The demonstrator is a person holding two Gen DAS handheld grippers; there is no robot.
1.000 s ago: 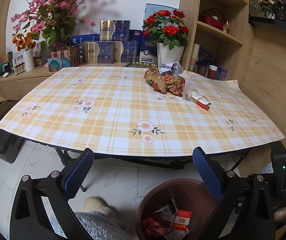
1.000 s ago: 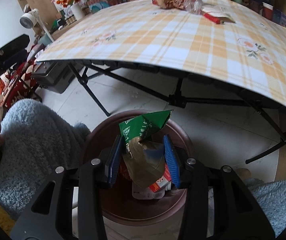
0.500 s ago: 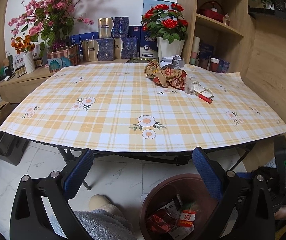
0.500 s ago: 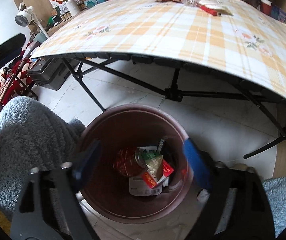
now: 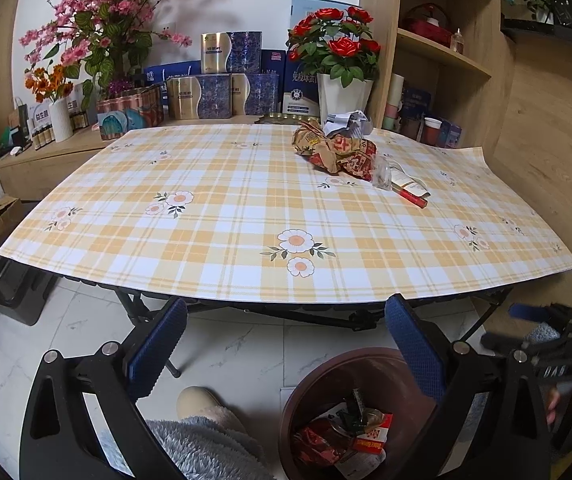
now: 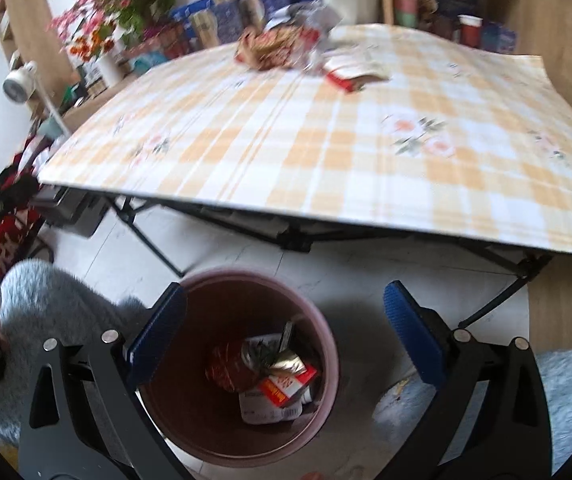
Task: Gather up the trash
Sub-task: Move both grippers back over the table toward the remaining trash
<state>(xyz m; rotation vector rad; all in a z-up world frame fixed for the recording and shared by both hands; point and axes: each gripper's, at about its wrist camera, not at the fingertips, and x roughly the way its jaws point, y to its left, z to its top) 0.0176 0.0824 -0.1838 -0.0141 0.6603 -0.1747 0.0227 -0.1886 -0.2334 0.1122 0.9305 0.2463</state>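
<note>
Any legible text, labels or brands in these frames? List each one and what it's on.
"益生菌": white paper bag on the left sideboard.
"免疫球蛋": blue box behind the rose pot; the rest is hidden.
Unreadable, too small or creased: crumpled wrapper, gold-blue boxes, red pack in the bin.
</note>
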